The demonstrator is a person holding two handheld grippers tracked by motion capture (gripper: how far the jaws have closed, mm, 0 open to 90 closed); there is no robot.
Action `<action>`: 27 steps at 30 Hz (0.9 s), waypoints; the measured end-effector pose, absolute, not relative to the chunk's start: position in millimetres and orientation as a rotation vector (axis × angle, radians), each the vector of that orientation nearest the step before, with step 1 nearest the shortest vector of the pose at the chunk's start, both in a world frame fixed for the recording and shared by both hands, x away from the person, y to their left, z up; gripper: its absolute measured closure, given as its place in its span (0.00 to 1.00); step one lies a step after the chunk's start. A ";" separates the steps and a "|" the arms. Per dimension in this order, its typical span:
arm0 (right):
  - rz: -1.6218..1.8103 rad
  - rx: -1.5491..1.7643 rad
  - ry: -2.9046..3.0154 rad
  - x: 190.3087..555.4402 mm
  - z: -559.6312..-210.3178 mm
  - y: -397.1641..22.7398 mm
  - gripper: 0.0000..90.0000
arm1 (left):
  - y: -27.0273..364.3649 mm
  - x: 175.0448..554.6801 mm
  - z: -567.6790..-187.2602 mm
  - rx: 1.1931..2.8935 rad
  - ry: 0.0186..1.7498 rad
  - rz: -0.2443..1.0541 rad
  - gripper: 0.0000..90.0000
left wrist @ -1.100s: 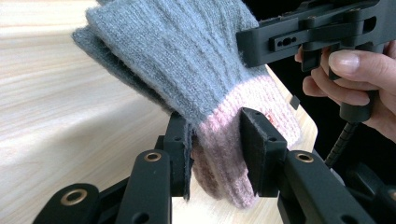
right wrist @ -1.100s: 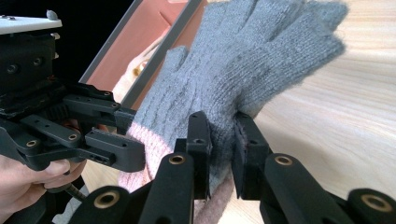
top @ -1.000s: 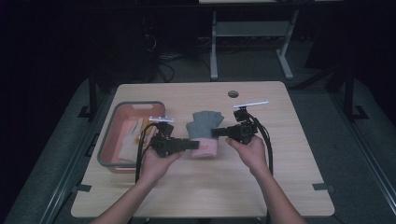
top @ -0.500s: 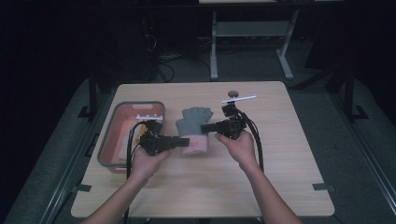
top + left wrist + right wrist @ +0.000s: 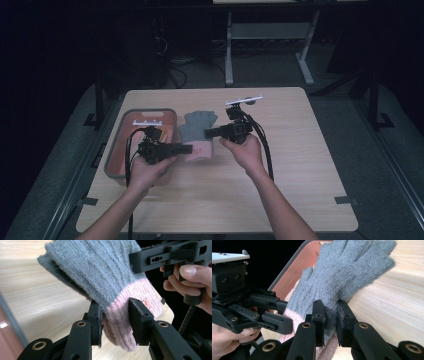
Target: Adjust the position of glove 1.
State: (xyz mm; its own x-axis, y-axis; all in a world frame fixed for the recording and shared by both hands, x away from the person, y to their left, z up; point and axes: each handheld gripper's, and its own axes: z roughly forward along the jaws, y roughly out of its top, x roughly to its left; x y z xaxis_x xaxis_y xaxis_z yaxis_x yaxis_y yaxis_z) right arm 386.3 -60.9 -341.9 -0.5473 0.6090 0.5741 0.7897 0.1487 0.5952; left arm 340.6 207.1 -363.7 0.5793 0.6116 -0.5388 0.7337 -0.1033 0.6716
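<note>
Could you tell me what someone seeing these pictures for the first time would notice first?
The eye lands on the grey knitted glove with a pink cuff, held up above the middle of the wooden table by both grippers. The left gripper is clamped on the pink cuff, while the right gripper pinches the grey part near the fingers. Just left of the glove sits a reddish tray with a grey rim.

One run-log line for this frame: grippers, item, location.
left gripper: shut on glove cuff | right gripper: shut on glove | glove: grey, pink cuff, held between both above table | bin: left of glove
</note>
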 end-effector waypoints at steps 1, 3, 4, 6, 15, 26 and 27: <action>-1.357 -1.371 -2.229 386.9 -341.9 -59.2 0.87 | 210.3 340.7 -362.5 1.798 1.104 -0.143 0.72; -1.353 -1.372 -2.224 387.6 -340.9 -55.8 0.87 | 212.9 340.7 -361.8 1.793 1.105 -0.139 0.72; -1.353 -1.372 -2.224 387.6 -340.9 -55.8 0.87 | 212.9 340.7 -361.8 1.793 1.105 -0.139 0.72; -1.360 -1.363 -2.226 388.7 -339.8 -53.2 0.87 | 216.1 340.8 -360.5 1.792 1.104 -0.135 0.72; -1.375 -1.348 -2.209 392.4 -333.4 -40.4 0.87 | 230.3 342.4 -351.5 1.794 1.099 -0.117 0.72; -1.388 -1.327 -2.192 397.4 -330.5 -26.4 0.87 | 244.8 342.0 -347.7 1.785 1.113 -0.101 0.72; -1.384 -1.327 -2.196 397.8 -330.5 -23.1 0.87 | 247.7 342.2 -348.2 1.780 1.119 -0.102 0.72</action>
